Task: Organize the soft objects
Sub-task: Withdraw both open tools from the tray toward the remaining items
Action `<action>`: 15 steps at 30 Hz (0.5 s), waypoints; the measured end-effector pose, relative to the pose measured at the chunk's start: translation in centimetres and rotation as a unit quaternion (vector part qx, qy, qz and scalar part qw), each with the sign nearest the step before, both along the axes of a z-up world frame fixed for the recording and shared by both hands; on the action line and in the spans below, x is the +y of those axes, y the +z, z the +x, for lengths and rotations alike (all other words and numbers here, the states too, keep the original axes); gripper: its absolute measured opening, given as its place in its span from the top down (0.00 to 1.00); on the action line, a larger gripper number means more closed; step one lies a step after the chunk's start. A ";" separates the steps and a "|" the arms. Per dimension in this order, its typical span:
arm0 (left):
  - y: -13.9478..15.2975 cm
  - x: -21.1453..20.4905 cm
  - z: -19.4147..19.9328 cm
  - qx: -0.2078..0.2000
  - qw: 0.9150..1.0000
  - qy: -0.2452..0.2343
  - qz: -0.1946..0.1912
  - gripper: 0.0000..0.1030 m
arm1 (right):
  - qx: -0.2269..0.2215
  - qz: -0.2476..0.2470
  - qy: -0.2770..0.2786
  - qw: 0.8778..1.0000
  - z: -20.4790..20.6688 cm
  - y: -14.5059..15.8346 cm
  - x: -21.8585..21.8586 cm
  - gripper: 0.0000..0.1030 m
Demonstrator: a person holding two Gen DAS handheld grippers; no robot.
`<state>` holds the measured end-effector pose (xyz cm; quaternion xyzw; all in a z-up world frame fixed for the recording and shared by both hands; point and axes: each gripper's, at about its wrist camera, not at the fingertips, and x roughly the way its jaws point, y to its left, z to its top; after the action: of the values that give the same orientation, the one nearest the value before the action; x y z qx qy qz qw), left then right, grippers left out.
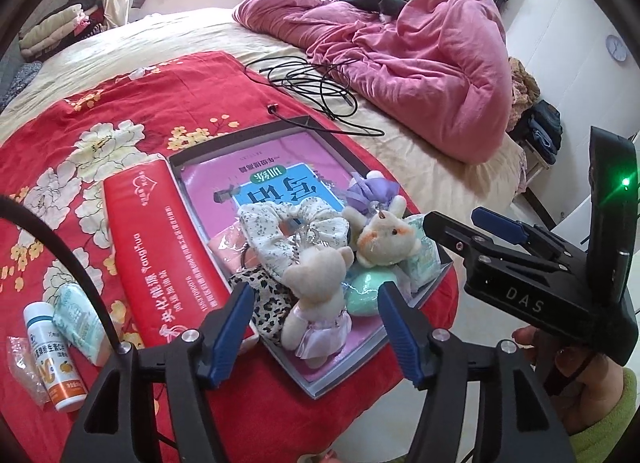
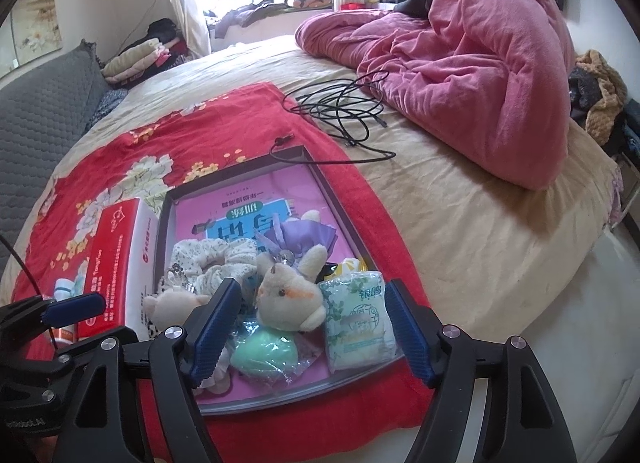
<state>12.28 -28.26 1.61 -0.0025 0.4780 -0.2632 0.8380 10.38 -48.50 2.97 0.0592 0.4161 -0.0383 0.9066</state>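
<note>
A grey tray (image 1: 320, 385) (image 2: 280, 403) lined with a pink book lies on a red floral cloth (image 1: 80, 135) on the bed. In it lie a floral scrunchie (image 1: 296, 227) (image 2: 212, 259), a cream bear in a pink skirt (image 1: 316, 299), a cream cat toy (image 1: 384, 241) (image 2: 288, 299), a mint sponge (image 1: 362, 293) (image 2: 264, 357), a leopard-print piece (image 1: 266, 311), a purple bow (image 1: 368, 193) (image 2: 296, 239) and a tissue pack (image 2: 356, 321). My left gripper (image 1: 312, 337) is open, just above the bear. My right gripper (image 2: 312, 333) is open over the tray's near end.
A red tissue box (image 1: 160, 251) (image 2: 112, 275) lies left of the tray. A vitamin bottle (image 1: 54, 359) and a small mint pack (image 1: 80, 323) lie at the cloth's left. Black cables (image 1: 320, 91) (image 2: 344, 111) and a pink duvet (image 1: 420, 55) (image 2: 472, 63) lie beyond.
</note>
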 end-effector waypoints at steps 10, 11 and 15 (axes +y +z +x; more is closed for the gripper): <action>1.2 2.4 -1.0 -0.009 1.000 0.018 -0.007 0.35 | -0.008 -0.016 0.005 1.000 -0.7 1.4 1.5 0.26; 1.3 2.6 -1.1 -0.010 1.000 0.020 -0.007 0.35 | -0.009 -0.016 0.006 1.000 -0.7 1.5 1.6 0.26; 1.8 3.4 -1.6 -0.016 1.000 0.025 0.000 0.35 | -0.016 -0.018 0.011 1.000 -0.9 2.2 2.3 0.25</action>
<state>10.69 -24.88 3.37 -0.0106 0.4642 -0.2422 0.8519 9.45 -46.20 5.21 0.0392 0.4015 -0.0348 0.9143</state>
